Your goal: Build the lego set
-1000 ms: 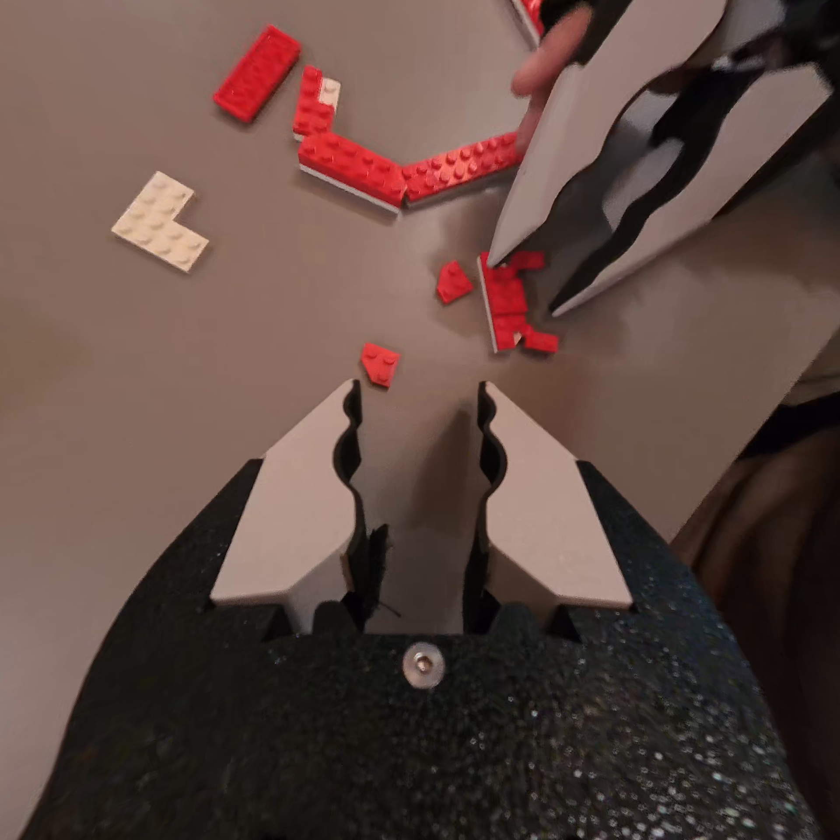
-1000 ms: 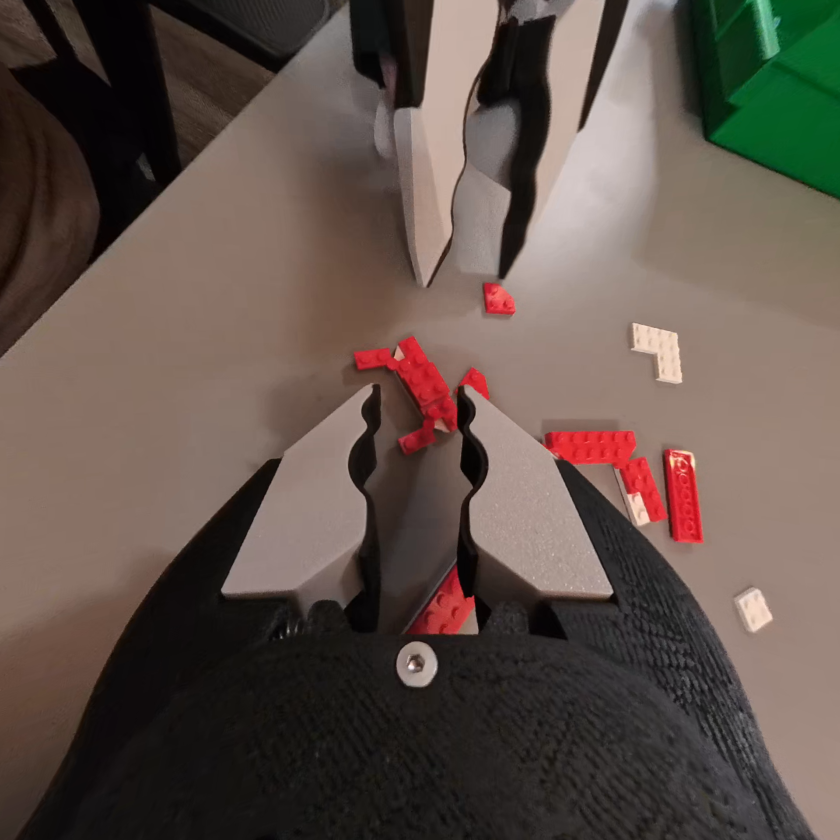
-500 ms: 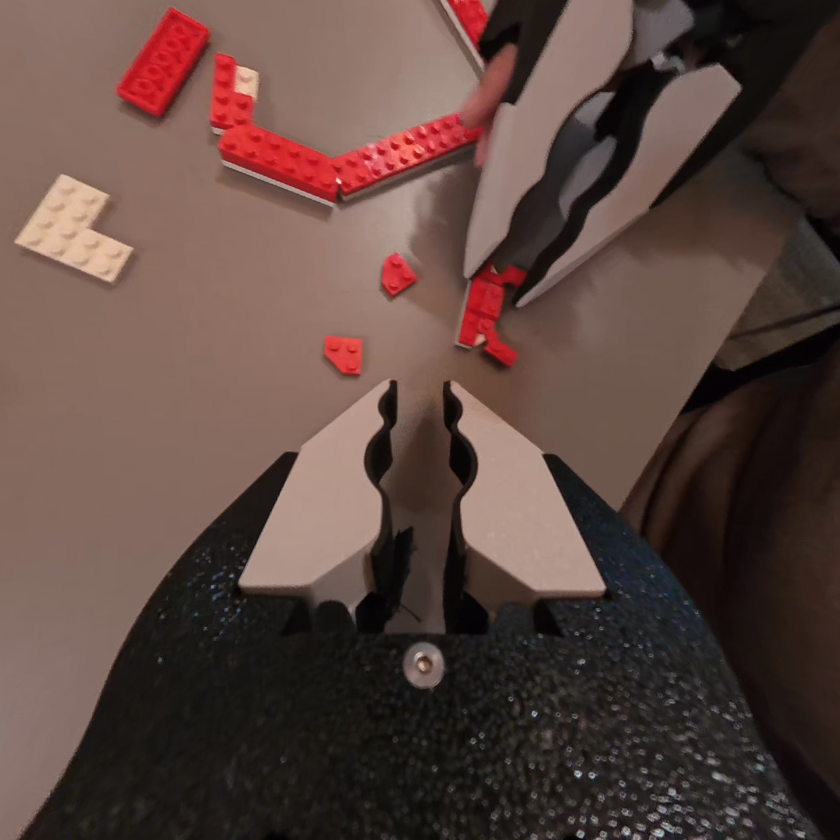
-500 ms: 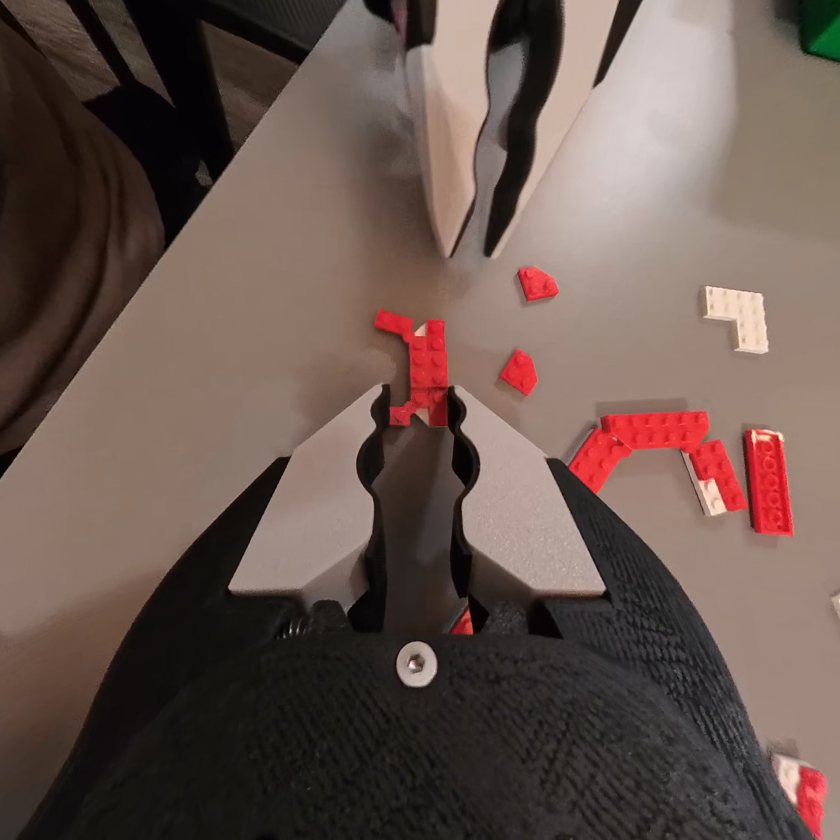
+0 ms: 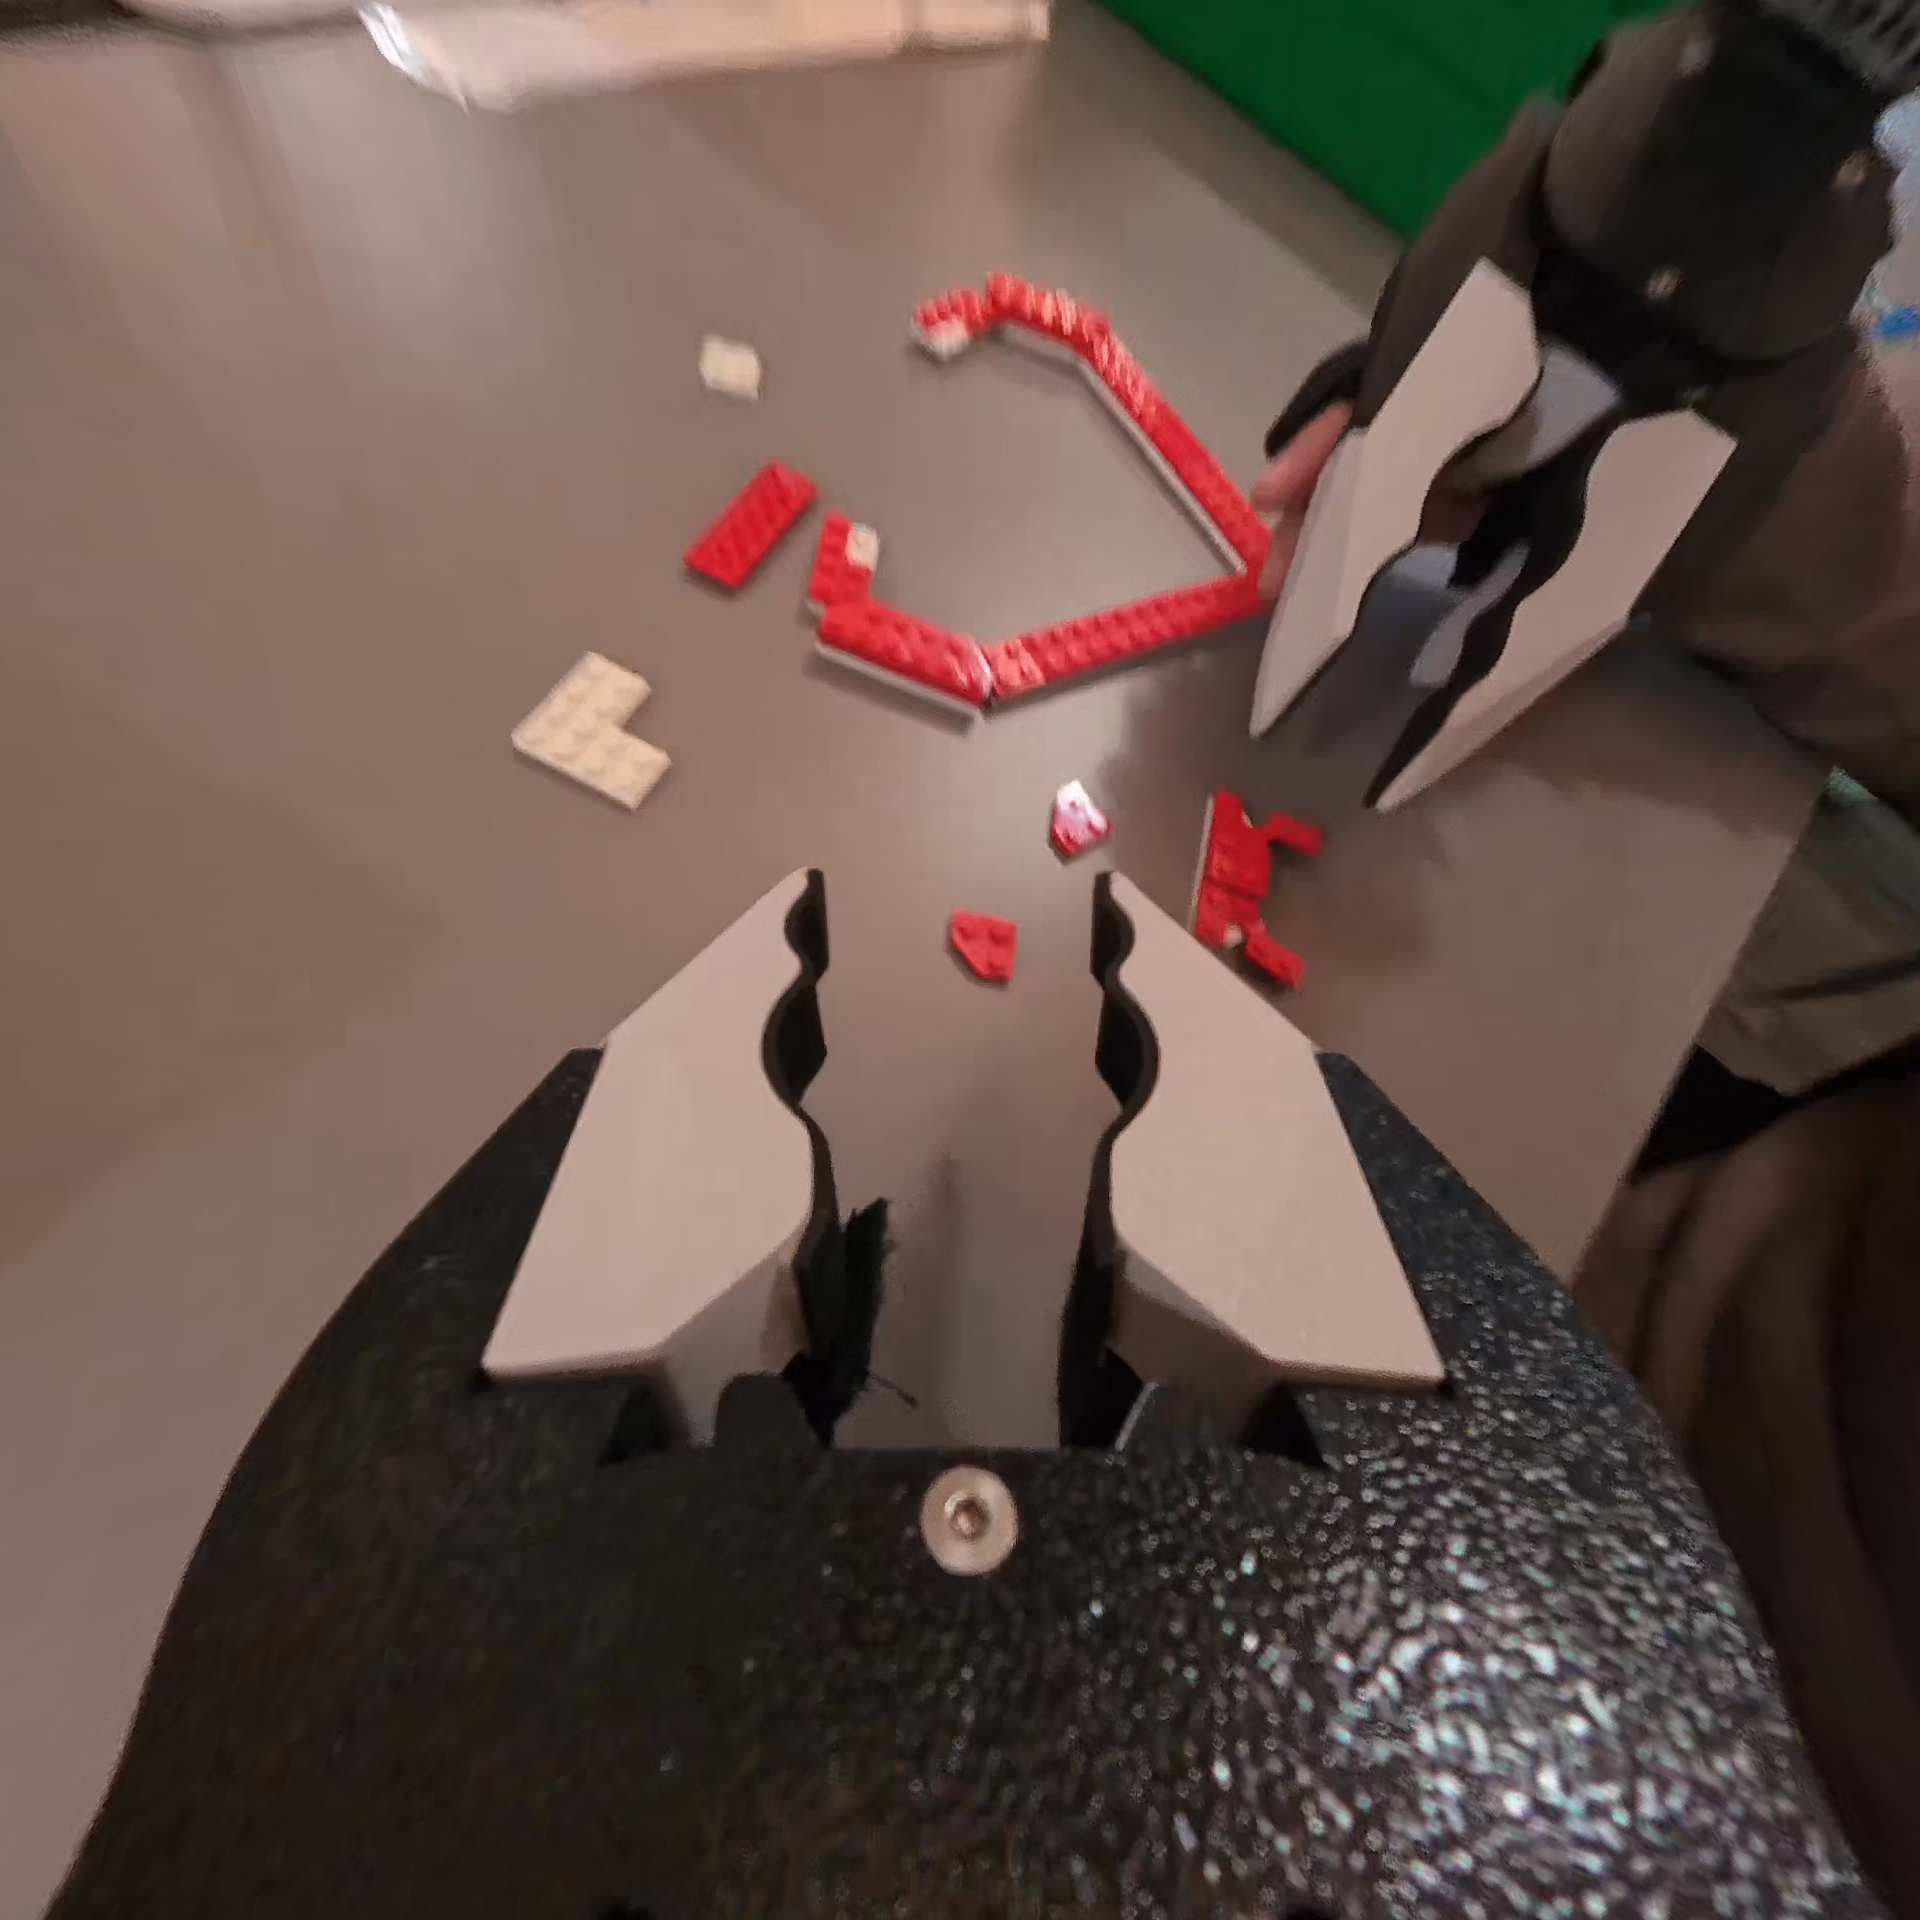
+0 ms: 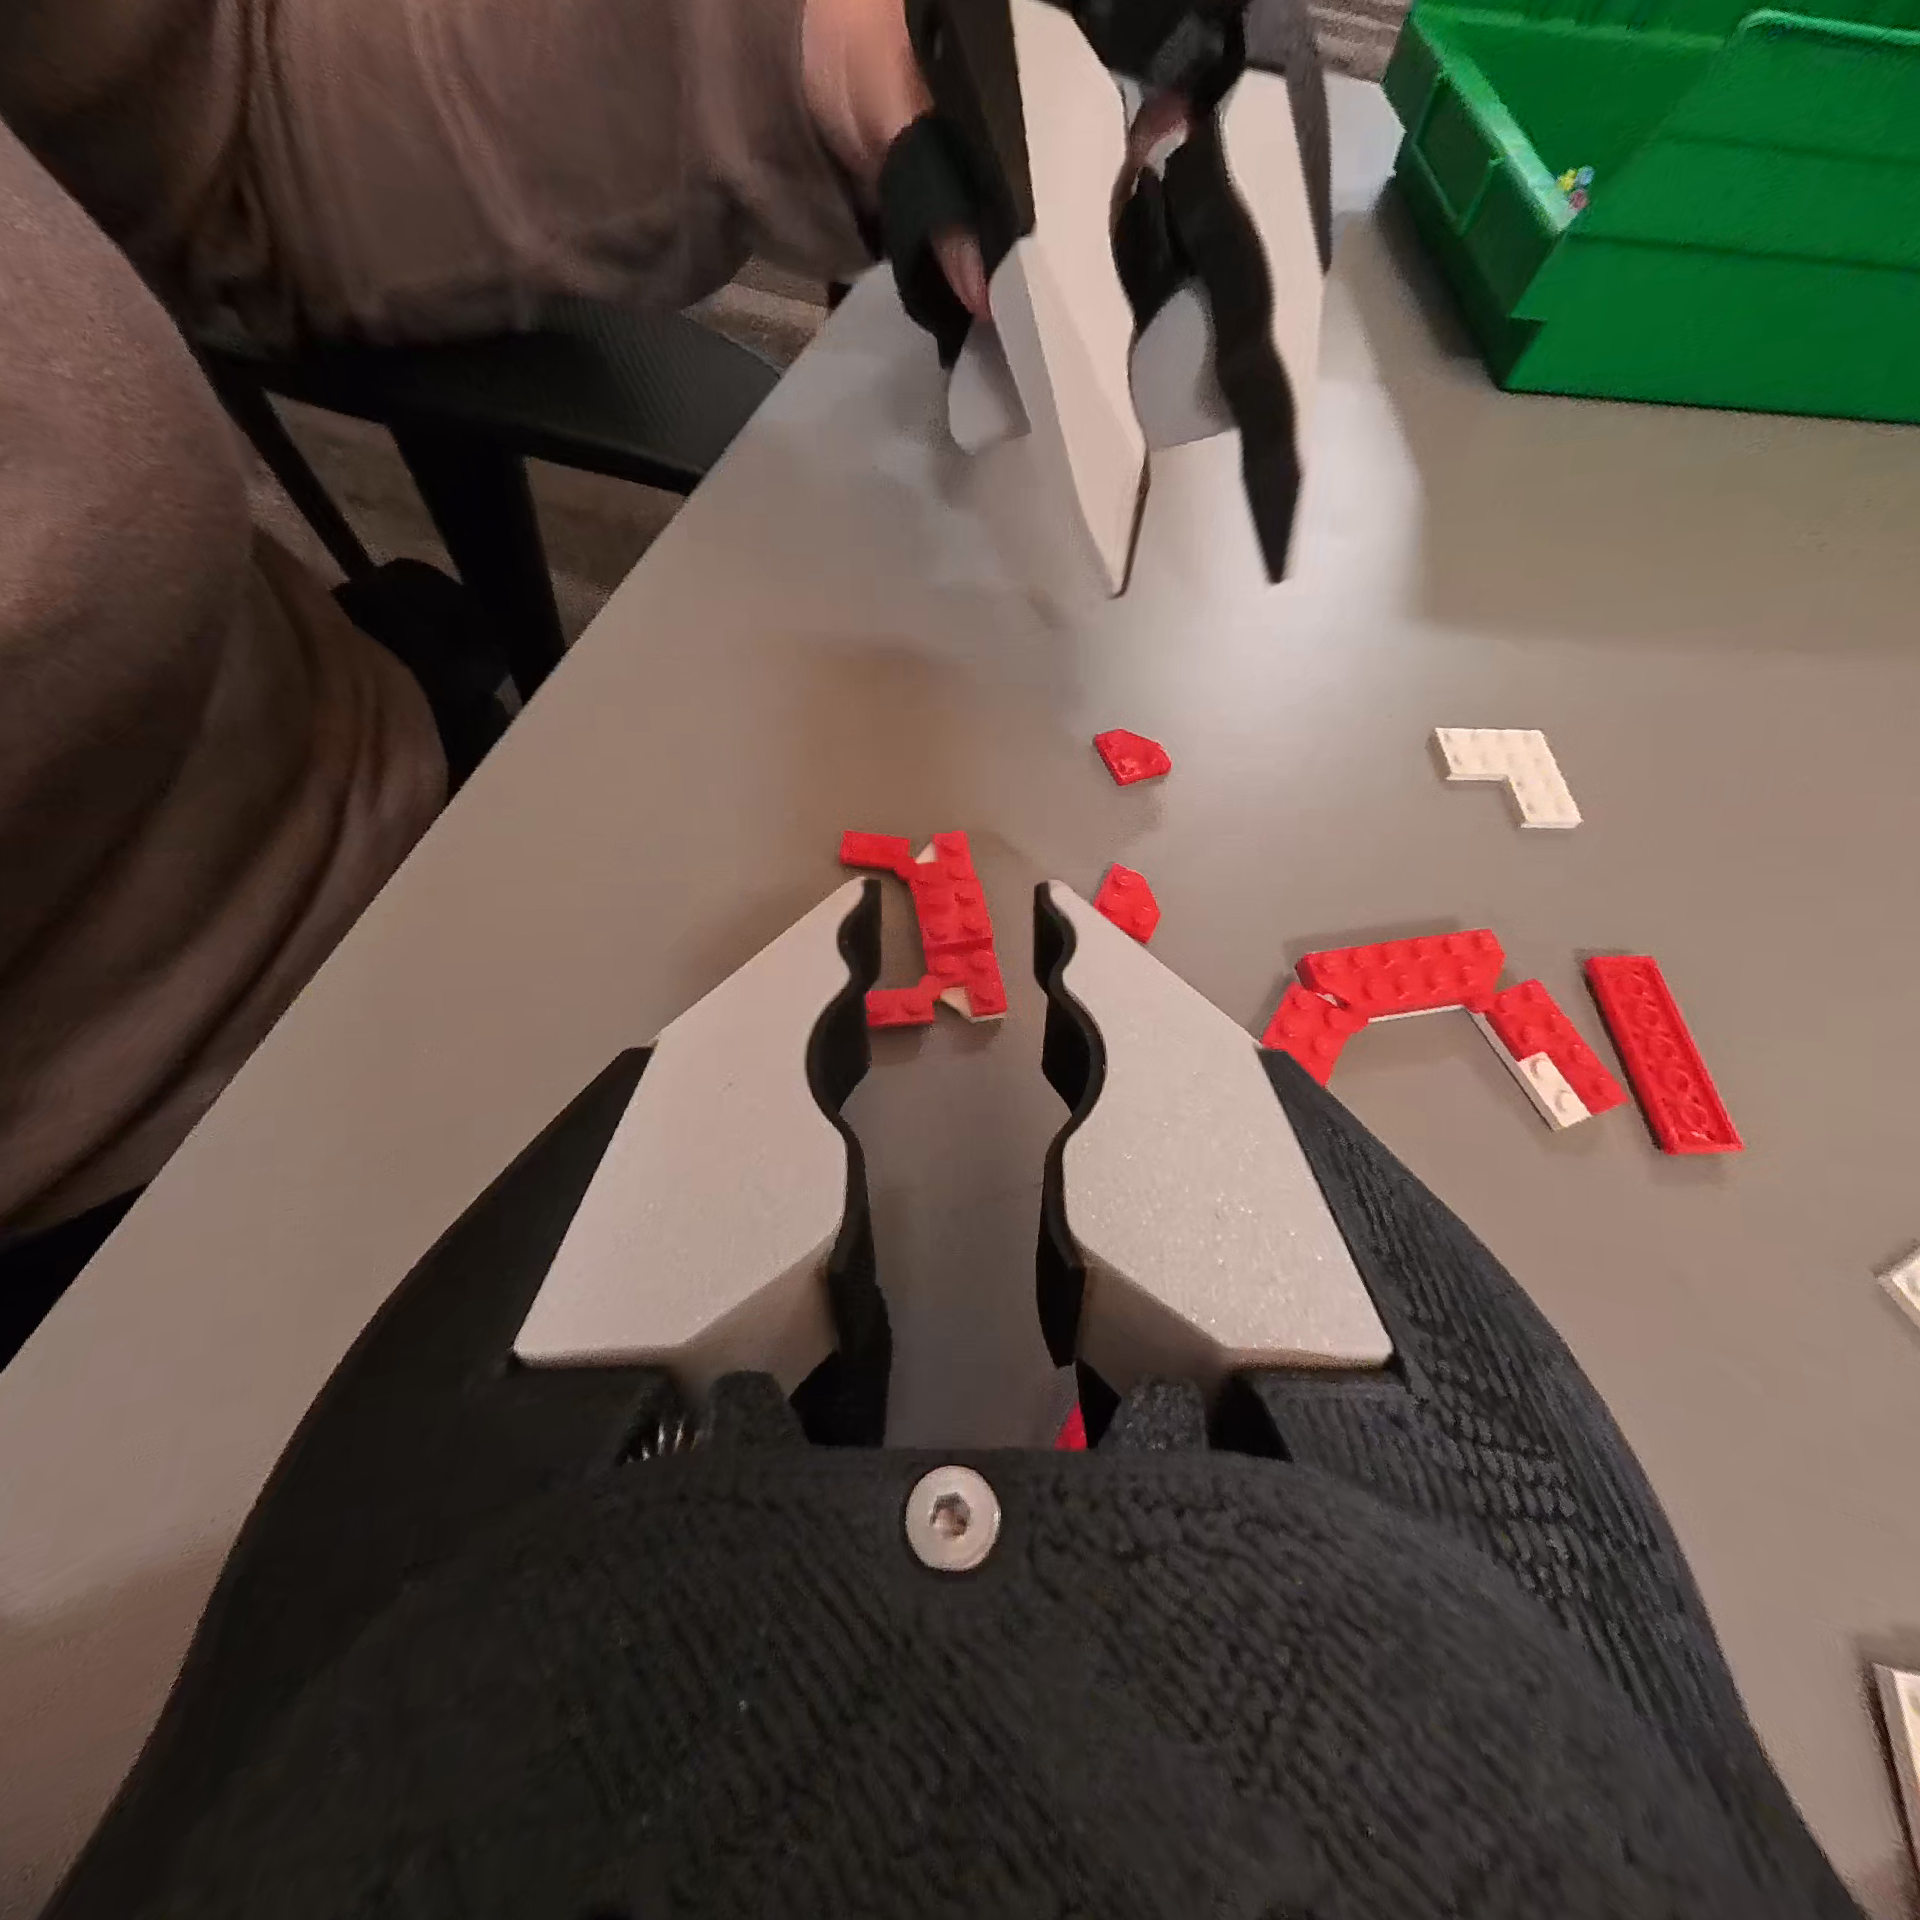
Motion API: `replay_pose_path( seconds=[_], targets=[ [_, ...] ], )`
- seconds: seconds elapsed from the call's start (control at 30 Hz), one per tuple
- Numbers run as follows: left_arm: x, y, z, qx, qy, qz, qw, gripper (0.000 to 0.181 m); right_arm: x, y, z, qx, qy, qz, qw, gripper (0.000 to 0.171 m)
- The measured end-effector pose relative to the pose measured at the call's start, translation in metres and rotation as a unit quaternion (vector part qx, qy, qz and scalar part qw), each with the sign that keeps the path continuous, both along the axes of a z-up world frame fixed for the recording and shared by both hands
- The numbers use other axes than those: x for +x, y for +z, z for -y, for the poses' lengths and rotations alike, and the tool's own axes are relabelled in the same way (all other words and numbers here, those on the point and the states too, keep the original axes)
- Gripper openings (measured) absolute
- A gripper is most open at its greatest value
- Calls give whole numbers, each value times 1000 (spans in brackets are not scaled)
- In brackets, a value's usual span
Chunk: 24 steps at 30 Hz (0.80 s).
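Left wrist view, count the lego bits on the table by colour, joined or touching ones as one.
Red: 5 (frame, flat plate, two wedges, small cluster)
White: 2 (L-shaped plate, small plate)
Total: 7

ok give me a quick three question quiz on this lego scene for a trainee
1. True or false: the right gripper is shut on the small red assembly.
2. Which colour is the L-shaped plate? A white, B red, C green
3. Fill in: the left gripper has its fingers ____, with a small red wedge plate on the table beyond them.

Key: 1 false, it is open with nothing held; 2 A; 3 open.
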<state>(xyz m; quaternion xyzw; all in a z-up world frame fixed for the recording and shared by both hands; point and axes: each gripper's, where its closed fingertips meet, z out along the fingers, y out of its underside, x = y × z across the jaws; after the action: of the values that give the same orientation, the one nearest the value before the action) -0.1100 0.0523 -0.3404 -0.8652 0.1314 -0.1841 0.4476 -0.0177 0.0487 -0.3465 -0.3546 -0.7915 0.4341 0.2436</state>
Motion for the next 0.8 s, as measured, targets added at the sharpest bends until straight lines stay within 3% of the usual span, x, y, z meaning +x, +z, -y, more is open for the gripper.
replay_pose_path(
  seconds=[0.13, 0.3, 0.6, 0.8],
  targets=[
    [-3, 20, -6, 126, 11, -79, 989, 57, -5, -5, -7, 41, -16, -18, 999, 27],
    [-15, 50, -12, 287, 86, -111, 948, 61, -14, 0, -18, 86, -48, -68, 993, 29],
    [-59, 89, 9, 402, 195, -72, 892, 50, -35, 11, -25, 2, -112, -49, 993, 30],
    [-63, 85, 9, 402, 193, -96, 890, 44, -57, -5, -11, 1, -103, 40, 994, 29]
  ],
)
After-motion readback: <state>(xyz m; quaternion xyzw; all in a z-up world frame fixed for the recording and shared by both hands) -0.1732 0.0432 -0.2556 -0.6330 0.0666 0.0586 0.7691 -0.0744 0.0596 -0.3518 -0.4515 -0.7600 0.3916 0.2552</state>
